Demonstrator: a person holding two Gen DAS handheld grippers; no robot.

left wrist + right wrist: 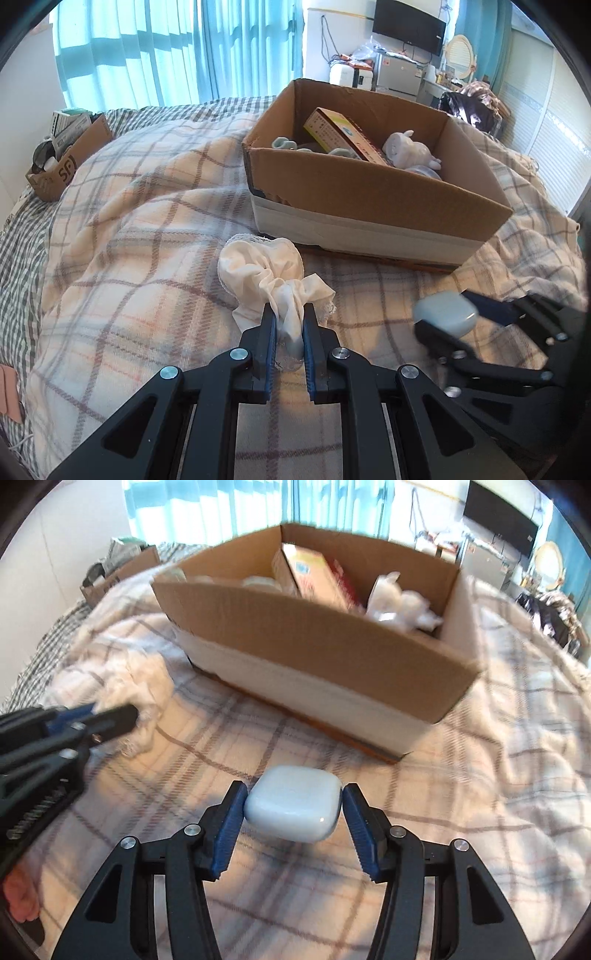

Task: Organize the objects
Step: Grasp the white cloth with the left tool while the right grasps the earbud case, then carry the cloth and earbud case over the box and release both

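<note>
Gripping only smooth rounded sides, the right gripper (294, 805) may drop the case (293, 808); the left gripper (289, 325), clenched on the cloth (266, 273), may snag the box (369, 192) rim.

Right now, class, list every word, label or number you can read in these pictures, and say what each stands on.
"SF": black print on the small brown cardboard box at the bed's far left edge.
Yellow-and-red printed carton inside the large brown cardboard box: print too small to read.
Black wall screen: logo too small.
</note>
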